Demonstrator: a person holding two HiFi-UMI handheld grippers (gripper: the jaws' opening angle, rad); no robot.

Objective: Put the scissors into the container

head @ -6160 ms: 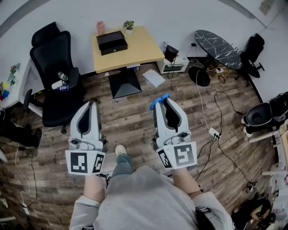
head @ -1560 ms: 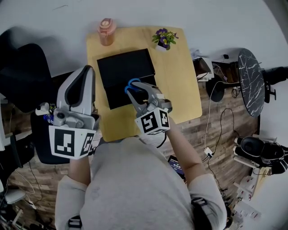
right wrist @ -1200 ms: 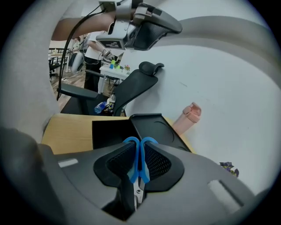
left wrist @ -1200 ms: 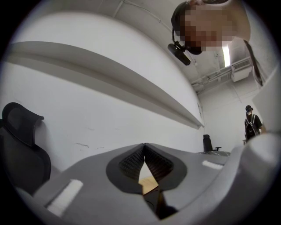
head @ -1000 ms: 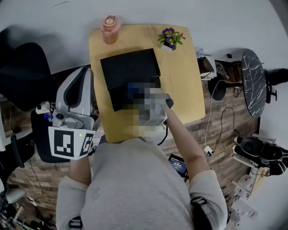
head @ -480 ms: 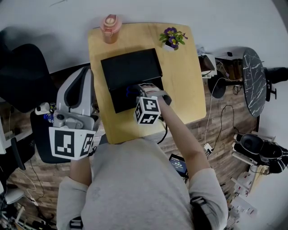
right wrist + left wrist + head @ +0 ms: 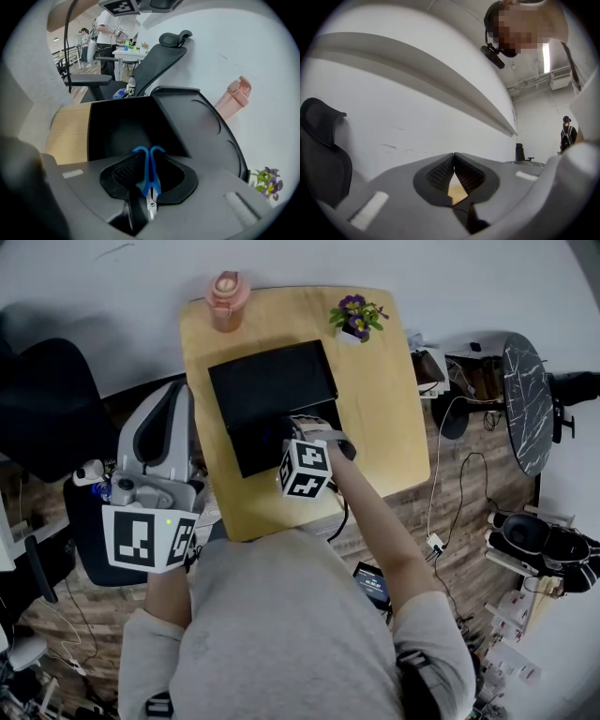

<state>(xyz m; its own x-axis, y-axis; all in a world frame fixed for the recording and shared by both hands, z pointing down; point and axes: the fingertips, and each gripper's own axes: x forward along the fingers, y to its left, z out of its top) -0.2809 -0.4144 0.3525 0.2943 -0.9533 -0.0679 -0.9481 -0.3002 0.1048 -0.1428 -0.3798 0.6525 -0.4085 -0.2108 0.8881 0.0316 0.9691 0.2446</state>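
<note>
The scissors (image 7: 149,174) have blue handles and stand upright between the jaws of my right gripper (image 7: 149,153), which is shut on them. This gripper (image 7: 292,430) points steeply down over the open black container (image 7: 251,444) on the wooden table (image 7: 380,418). The container's dark inside (image 7: 119,126) lies just beyond the handles, with its raised lid (image 7: 199,124) to the right. In the head view the gripper's cube hides the scissors. My left gripper (image 7: 178,388) is held off the table's left edge, jaws pressed together (image 7: 453,155) on nothing.
A pink bottle (image 7: 225,294) and a small flower pot (image 7: 353,317) stand at the table's far edge by the white wall. A black office chair (image 7: 47,399) is to the left of the table. Cables and a dark round table (image 7: 522,399) are on the right.
My right gripper has moved forward and tipped down over the open container with the scissors still in it. The left gripper has hardly moved.
</note>
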